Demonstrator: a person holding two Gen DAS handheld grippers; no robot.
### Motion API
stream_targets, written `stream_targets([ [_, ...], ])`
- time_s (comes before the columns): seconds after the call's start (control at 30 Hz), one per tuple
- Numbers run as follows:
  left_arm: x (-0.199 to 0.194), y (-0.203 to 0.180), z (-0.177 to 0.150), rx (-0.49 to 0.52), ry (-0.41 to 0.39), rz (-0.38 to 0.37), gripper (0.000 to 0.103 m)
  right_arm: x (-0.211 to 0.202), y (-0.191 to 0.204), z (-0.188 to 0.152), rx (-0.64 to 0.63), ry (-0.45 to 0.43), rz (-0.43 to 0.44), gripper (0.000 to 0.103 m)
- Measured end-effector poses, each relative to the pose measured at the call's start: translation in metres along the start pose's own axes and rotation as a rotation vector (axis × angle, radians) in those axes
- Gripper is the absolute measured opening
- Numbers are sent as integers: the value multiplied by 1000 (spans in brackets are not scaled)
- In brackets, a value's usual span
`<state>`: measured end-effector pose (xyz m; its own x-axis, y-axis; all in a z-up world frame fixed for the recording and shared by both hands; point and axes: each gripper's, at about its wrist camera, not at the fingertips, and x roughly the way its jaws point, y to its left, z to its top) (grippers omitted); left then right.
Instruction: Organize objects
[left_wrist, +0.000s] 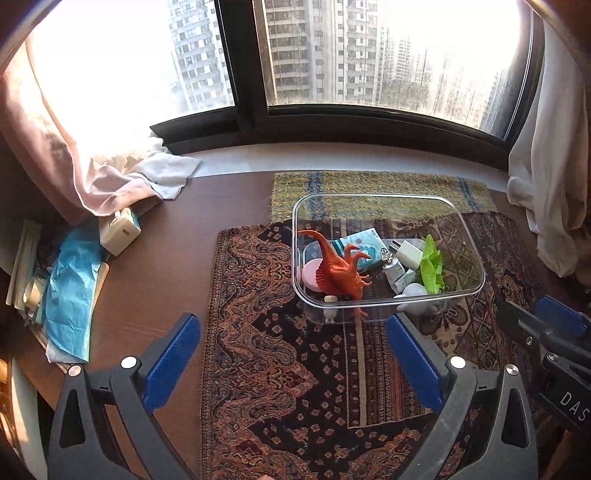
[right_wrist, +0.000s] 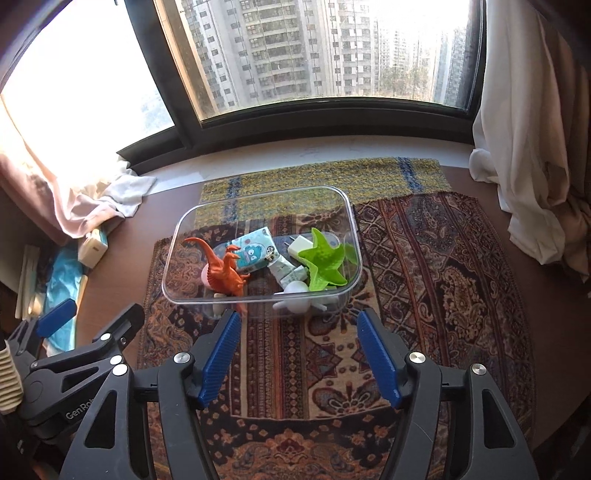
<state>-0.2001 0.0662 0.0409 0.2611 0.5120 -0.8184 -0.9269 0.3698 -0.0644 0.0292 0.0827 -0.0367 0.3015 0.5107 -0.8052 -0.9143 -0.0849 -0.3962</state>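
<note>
A clear plastic bin (left_wrist: 476, 258) (right_wrist: 354, 236) rests on a patterned rug (left_wrist: 280, 369) (right_wrist: 443, 277). Inside lie an orange toy dinosaur (left_wrist: 341, 271) (right_wrist: 225, 273), a teal tissue pack (left_wrist: 356, 245) (right_wrist: 255, 249), a white charger (left_wrist: 408, 253) (right_wrist: 299, 245), a green starfish-shaped mould (left_wrist: 432, 266) (right_wrist: 325, 264), a small tube (left_wrist: 395, 275) (right_wrist: 290, 271), a pink disc (left_wrist: 310, 275) and a white rounded piece (left_wrist: 413, 290) (right_wrist: 297, 290). My left gripper (left_wrist: 295, 321) is open in front of the bin, nothing between its fingers. My right gripper (right_wrist: 299, 319) (left_wrist: 532, 306) is open too, just short of the bin's near wall.
Under the rug is a brown table (left_wrist: 155, 258) (right_wrist: 122, 240). At its left lie a white box (left_wrist: 120, 230) (right_wrist: 92, 247) and blue paper (left_wrist: 70, 288) (right_wrist: 61, 284). A yellow woven mat (left_wrist: 369, 188) (right_wrist: 332, 181) lies behind the bin. Curtains (left_wrist: 546, 184) (right_wrist: 532, 166) hang at both sides of the window.
</note>
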Motion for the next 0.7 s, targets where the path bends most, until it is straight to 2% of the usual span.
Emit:
stream_targets([
  [0.4,-28,3,-38,26,-7,-20,103,-27,-2,-43,1,-6,-5,66],
  [0.7,-33,0,-57,57,9,-38,103,-36,-6,-63,9,3,-13,66],
])
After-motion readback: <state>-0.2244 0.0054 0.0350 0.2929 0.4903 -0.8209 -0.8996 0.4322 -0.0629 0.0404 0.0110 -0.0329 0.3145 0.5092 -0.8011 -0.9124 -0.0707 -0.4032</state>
